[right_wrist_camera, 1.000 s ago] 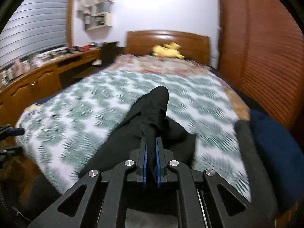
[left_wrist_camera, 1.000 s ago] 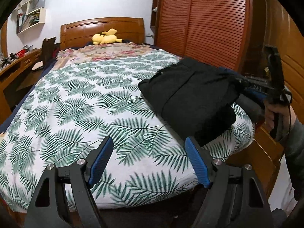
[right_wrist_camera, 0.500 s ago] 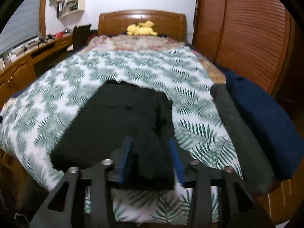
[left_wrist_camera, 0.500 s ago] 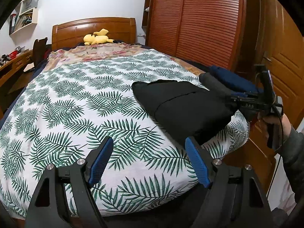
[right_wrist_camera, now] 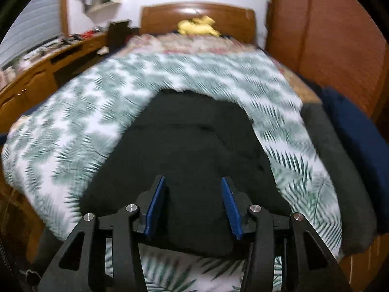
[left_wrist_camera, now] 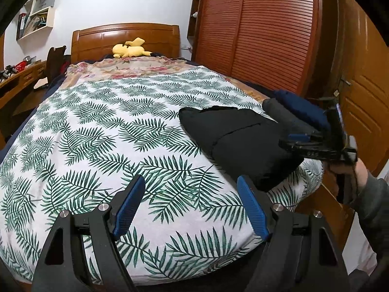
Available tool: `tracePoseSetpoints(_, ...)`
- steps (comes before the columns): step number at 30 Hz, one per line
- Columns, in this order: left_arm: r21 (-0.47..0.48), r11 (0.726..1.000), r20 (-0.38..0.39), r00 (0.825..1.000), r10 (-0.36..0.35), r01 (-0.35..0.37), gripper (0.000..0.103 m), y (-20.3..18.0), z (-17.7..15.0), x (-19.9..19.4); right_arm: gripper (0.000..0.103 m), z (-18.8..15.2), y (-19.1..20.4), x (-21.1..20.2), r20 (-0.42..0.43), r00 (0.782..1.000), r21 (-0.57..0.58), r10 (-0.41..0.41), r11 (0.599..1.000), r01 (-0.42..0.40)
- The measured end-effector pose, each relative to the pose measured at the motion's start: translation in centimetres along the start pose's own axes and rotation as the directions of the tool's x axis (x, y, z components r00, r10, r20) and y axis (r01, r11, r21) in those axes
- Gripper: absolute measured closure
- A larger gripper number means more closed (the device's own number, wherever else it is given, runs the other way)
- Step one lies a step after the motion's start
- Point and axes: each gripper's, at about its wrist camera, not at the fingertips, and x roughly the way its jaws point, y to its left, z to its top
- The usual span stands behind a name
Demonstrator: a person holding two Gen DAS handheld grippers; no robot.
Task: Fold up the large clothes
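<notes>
Right wrist view shows the right gripper point(right_wrist_camera: 192, 206) released, blue pads apart over the near edge of one folded black garment point(right_wrist_camera: 189, 143), soft and matte, lying on the leaf-print bedspread point(right_wrist_camera: 73, 121). Left wrist view alone shows the left gripper point(left_wrist_camera: 192, 204), also spread wide and holding nothing, left of that garment. Right of the garment lie two rolls: one grey point(left_wrist_camera: 287, 116), one navy point(left_wrist_camera: 301, 107).
</notes>
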Motion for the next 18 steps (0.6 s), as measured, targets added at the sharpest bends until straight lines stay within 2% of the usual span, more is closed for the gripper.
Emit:
tracePoseSetpoints(3,0.005,1.000,-0.016,1.000,-0.010,0.010,0.024,0.2,0.4,1.5,0.054,-1.0,-2.1,2.1,-0.047,0.997,0.100,0.062,0.993,-0.057)
tracePoseSetpoints(5,0.005,1.000,-0.036,0.999,-0.020,0.020,0.024,0.3,0.9,3.2,0.054,-1.2,-2.6,2.4,-0.034,0.997,0.102,0.074,0.992,-0.070)
tracePoseSetpoints(12,0.056,0.996,-0.082,0.994,-0.066,0.071,0.024,-0.8,3.6,9.8,0.054,-1.1,-2.6,0.9,-0.007,0.999,0.101,0.046,0.994,-0.045)
tracePoseSetpoints(18,0.102,0.987,-0.097,0.989,-0.113,0.122,0.024,-2.5,6.7,15.2,0.051,-1.8,-4.4,-2.2,0.033,0.999,0.115,0.007,0.993,-0.010)
